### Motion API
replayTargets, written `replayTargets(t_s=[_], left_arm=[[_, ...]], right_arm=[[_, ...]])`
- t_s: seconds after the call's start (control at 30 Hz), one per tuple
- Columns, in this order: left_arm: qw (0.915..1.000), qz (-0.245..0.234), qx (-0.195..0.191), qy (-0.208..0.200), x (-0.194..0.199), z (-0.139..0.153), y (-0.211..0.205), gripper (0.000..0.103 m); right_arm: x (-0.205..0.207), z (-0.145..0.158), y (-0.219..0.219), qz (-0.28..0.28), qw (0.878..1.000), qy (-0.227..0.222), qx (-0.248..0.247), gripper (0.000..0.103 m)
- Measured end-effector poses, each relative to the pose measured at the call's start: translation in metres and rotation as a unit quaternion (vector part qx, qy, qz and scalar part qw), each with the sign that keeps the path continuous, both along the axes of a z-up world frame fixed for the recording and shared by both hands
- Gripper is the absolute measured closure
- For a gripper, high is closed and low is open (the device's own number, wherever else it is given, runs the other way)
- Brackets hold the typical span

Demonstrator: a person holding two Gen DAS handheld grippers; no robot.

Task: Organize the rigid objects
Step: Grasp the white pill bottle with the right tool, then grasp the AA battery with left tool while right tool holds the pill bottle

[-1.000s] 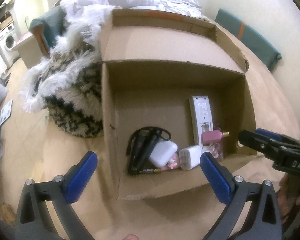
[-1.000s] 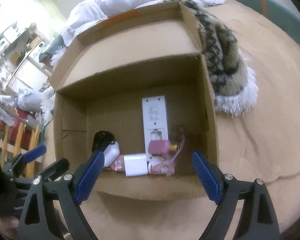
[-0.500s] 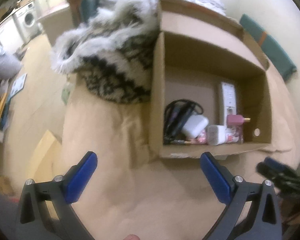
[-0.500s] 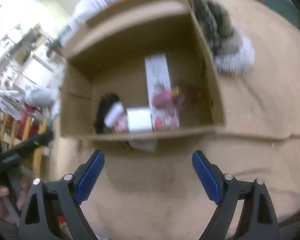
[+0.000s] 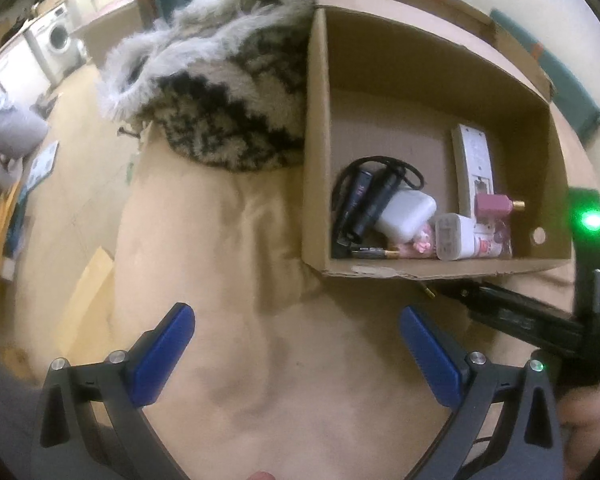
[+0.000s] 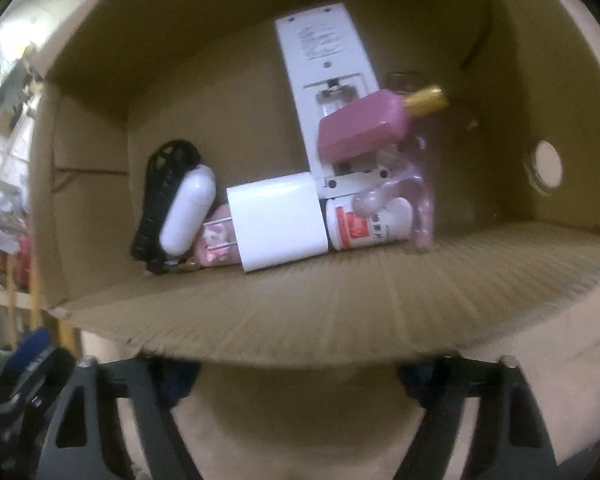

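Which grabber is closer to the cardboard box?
The right. The right gripper reaches under the near flap of the box, jaws closing, fingertips hidden beneath it. The left gripper hangs open over the tan cover, short of the box.

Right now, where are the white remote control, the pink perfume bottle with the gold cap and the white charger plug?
white remote control (image 6: 324, 46), right wrist view, upper back panel.
pink perfume bottle (image 6: 360, 126), right wrist view, pink body.
white charger plug (image 6: 278, 222), right wrist view, broad top face.

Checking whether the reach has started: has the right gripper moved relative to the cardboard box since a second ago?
Yes. The right gripper has dropped in close to the cardboard box; the near flap now hides its fingertips, and its jaws are closing.
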State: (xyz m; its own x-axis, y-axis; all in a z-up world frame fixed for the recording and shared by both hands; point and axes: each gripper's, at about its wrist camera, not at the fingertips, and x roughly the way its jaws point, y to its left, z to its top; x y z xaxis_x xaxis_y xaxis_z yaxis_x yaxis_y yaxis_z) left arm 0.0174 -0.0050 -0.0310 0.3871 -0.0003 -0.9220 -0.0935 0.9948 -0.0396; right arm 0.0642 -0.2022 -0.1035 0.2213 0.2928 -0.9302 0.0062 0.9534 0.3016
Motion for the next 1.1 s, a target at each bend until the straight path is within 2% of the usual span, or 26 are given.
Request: replayTargets(t_s=[0.03,0.07,0.17,0.3,0.4,0.53,0.7,0.77,0.87,1.03,1.1], left_arm=[[0.9999,-0.010,0.010,-0.002,0.001,0.000,-0.005,0.001],[0.9997,-0.016,0.015,-0.003,0.001,-0.001,-0.008,0.001],[0.9994,-0.032,0.012,0.000,0.003,-0.004,-0.016,0.001],[0.9993,-0.037,-0.008,0.006,0.004,-0.007,-0.025,0.004],[0.9988,-0.044,-0.019,0.011,0.007,-0.010,-0.035,0.014],[0.9982,-0.053,-0.024,0.014,0.008,-0.012,-0.047,0.014],[0.9974,-0.062,-0.032,0.018,0.014,-0.017,-0.067,0.021],[0.9973,-0.059,-0.038,0.022,0.019,-0.024,-0.079,0.022],[0.9975,-0.056,-0.033,0.028,0.026,-0.037,-0.094,0.026],[0.9976,-0.046,-0.012,0.050,0.042,-0.068,-0.119,0.038],[0.9976,-0.036,-0.010,0.058,0.048,-0.076,-0.123,0.048]], right_arm=[[0.000,-0.002,0.002,0.003,1.000,0.001,-0.007,0.050],[-0.001,-0.003,0.003,0.006,1.000,0.003,-0.014,0.052],[-0.008,0.005,-0.001,0.011,1.000,0.000,-0.021,0.053],[-0.025,0.027,-0.018,0.010,1.000,0.001,-0.001,0.054],[-0.038,0.051,-0.031,0.017,1.000,-0.018,0.006,0.054],[-0.049,0.076,-0.053,0.015,0.999,-0.048,0.014,0.054],[-0.045,0.096,-0.068,0.008,0.995,-0.095,0.028,0.054],[-0.042,0.099,-0.069,-0.001,0.993,-0.113,0.024,0.054],[-0.039,0.099,-0.080,-0.022,0.992,-0.116,0.039,0.054],[-0.033,0.097,-0.092,-0.047,0.991,-0.114,0.048,0.054],[-0.033,0.097,-0.093,-0.049,0.991,-0.113,0.050,0.054]])
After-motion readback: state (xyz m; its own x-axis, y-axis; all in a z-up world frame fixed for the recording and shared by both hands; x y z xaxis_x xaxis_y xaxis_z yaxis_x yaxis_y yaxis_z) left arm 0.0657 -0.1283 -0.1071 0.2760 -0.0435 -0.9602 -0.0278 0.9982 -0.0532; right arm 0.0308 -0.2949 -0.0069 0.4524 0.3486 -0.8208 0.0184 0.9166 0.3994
